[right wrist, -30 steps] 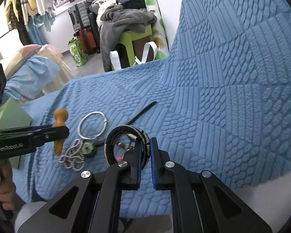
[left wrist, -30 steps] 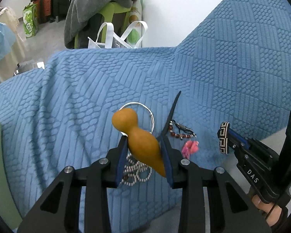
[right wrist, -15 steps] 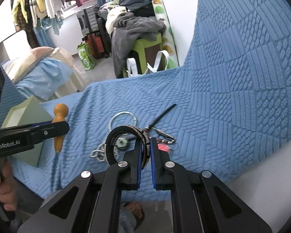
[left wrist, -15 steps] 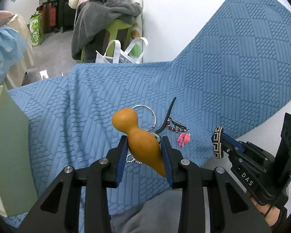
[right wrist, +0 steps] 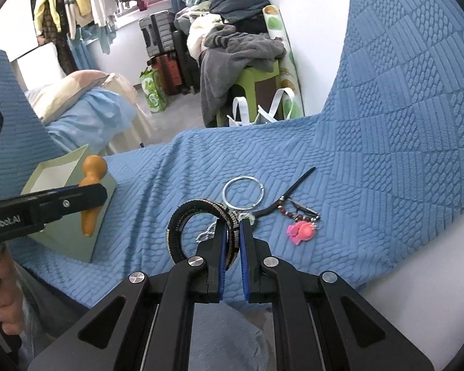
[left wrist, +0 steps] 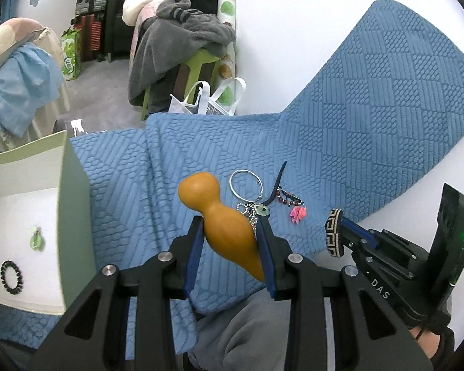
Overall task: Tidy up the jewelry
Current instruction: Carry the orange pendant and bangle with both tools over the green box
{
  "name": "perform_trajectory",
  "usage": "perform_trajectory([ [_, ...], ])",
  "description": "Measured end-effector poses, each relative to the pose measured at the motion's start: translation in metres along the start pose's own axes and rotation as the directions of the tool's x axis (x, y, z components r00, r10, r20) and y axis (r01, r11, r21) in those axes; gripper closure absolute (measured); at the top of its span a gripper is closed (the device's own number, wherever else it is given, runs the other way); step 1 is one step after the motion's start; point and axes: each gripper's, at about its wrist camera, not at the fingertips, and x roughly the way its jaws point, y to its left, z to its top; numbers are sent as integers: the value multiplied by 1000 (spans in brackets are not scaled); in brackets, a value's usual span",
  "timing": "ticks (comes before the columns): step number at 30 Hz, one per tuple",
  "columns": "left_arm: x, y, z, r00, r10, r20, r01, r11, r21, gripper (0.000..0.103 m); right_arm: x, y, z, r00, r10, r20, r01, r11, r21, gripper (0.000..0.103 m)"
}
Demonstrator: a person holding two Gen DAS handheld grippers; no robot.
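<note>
Left tool (left wrist: 232, 247) grips the orange gourd-shaped wooden pendant (left wrist: 222, 216) by its belly, clear of the blue quilted cover (left wrist: 340, 123). Right tool (right wrist: 232, 241) pinches the black patterned woven bangle (right wrist: 198, 213) edge-on. Both likely bound for the open pale-green box (left wrist: 74, 204) at left; remaining jewelry lies on the cover.

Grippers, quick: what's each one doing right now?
Left gripper: shut on the orange gourd.
Right gripper: shut on the patterned bangle.

"DAS" on right hand-held gripper (left wrist: 333, 238); "enRobot.AI" on left hand-held gripper (right wrist: 88, 204).
</note>
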Motion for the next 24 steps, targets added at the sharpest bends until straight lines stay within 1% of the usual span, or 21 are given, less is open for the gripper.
perform_trajectory([
  [6,-28,8,7,999,-22,45,22,1000,2,68,-8,17,8,1000,-5,14,5,1000,-25,97],
  [12,-61,13,23,995,-19,98,17,1000,25,68,-26,40,31,997,-2,74,6,999,-51,97],
  [13,-68,14,27,995,-29,96,27,999,28,68,-28,45,35,997,-4,83,8,998,-56,97],
  [15,-84,16,31,992,-36,125,32,999,35,68,-32,55,44,995,2,103,4,998,-64,97],
  [19,-110,20,39,985,-6,171,-3,998,56,68,-38,77,64,990,27,140,-16,997,-80,97],
  [24,-138,35,44,974,26,224,-39,998,53,68,-46,106,83,982,74,174,-55,992,-111,97],
])
